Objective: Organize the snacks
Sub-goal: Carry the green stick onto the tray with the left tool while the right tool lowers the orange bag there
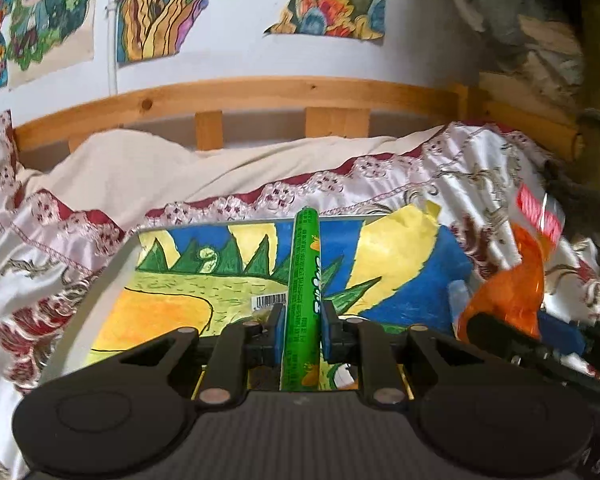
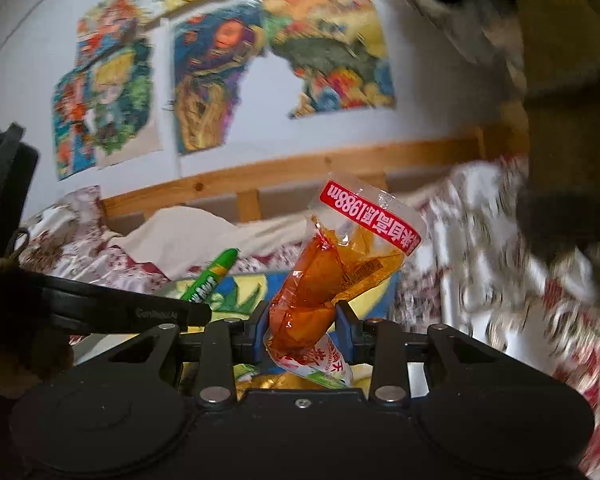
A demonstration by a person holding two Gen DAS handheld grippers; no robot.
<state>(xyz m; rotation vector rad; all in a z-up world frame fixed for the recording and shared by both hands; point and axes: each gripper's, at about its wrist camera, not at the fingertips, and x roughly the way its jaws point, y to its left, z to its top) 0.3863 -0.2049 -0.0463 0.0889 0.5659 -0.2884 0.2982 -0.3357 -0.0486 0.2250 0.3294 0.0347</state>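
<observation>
My left gripper (image 1: 302,316) is shut on a green candy stick (image 1: 303,280), which stands upright between the blue pads above a painted board (image 1: 172,304) lying on the bed. The stick also shows in the right wrist view (image 2: 214,276). My right gripper (image 2: 302,320) is shut on a clear orange snack packet (image 2: 332,276) with a red label strip, held up above the same board. The packet also shows at the right of the left wrist view (image 1: 516,280), next to the left gripper.
A flowered bedspread (image 1: 40,264) with a cream sheet (image 1: 180,168) covers the bed. A wooden bed rail (image 1: 260,96) runs behind, under a white wall with coloured drawings (image 1: 160,12). The left gripper's body (image 2: 100,312) is at the left of the right wrist view.
</observation>
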